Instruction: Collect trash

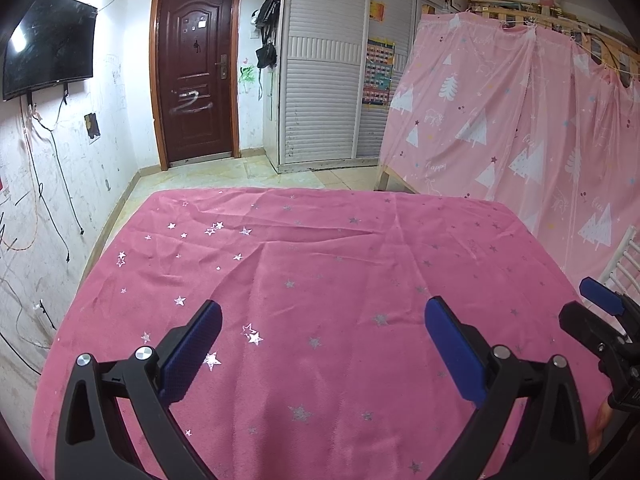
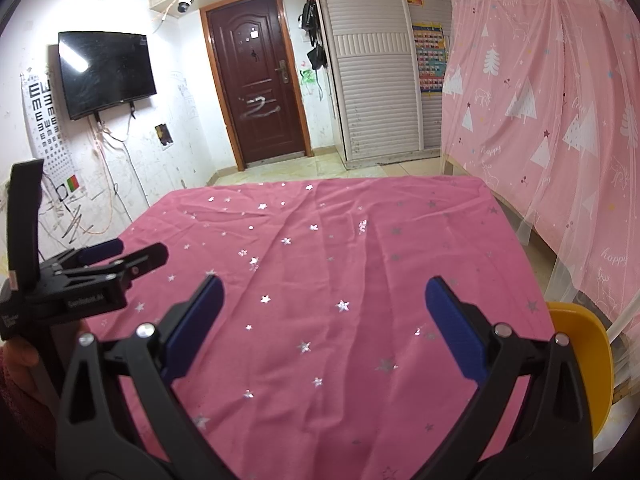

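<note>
Although both cameras look across the whole desk [image 1: 320, 264], no trash can be made out on its pink, star-printed cloth [image 2: 340, 260], so where the task's thing lies cannot be told. Two tongs are in view. The left tongs [image 1: 322, 322] hang over the near part of the cloth, released, their two blue pads wide apart with nothing between them. The right tongs [image 2: 322, 300] stand likewise released and empty. Each camera catches the other tongs only partly, cut off at the frame edge. A yellow chair [image 2: 584, 360] shows only as a curved part at the desk's right side, half hidden behind a black arm. One dark door [image 1: 196, 76], one wall screen [image 2: 106, 72] and one pink curtain [image 1: 512, 120] stand beyond the desk.
</note>
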`<action>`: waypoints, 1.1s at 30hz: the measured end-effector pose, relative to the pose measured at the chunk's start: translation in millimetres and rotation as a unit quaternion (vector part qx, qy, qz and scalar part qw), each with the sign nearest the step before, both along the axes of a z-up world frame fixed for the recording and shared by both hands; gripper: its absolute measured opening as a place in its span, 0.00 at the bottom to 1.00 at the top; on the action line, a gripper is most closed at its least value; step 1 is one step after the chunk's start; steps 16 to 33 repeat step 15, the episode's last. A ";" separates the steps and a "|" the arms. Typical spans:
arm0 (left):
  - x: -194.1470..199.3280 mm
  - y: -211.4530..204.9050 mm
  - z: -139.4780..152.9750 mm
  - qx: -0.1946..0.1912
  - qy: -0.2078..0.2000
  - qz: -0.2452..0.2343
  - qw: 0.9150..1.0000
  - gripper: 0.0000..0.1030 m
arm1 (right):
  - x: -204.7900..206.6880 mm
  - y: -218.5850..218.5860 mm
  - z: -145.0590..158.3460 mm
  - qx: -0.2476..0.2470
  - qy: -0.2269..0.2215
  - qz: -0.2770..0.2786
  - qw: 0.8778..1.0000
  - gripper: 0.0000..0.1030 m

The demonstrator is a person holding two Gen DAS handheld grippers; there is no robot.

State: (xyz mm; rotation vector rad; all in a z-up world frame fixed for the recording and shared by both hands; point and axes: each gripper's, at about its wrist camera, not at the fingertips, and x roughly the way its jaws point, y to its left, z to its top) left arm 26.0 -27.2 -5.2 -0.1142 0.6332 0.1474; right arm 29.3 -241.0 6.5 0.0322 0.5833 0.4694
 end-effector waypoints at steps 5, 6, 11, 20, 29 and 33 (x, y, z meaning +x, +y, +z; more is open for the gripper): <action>-1.9 -2.9 -0.1 0.005 0.002 -0.003 1.000 0.92 | -0.6 0.0 0.3 -0.001 0.000 0.000 1.000 0.94; -2.1 -3.2 -0.2 0.006 0.002 -0.003 1.000 0.92 | -0.5 -0.1 0.4 0.000 0.000 0.000 1.000 0.94; -0.9 -4.4 1.0 0.005 0.006 -0.005 1.000 0.92 | -0.8 0.5 0.2 -0.001 0.000 0.000 1.000 0.94; 0.3 -3.9 0.8 0.004 0.008 -0.004 1.000 0.92 | -0.3 -0.2 0.5 0.000 0.000 0.000 1.000 0.94; 0.3 -3.9 0.8 0.004 0.008 -0.004 1.000 0.92 | -0.3 -0.2 0.5 0.000 0.000 0.000 1.000 0.94; 0.3 -3.9 0.8 0.004 0.008 -0.004 1.000 0.92 | -0.3 -0.2 0.5 0.000 0.000 0.000 1.000 0.94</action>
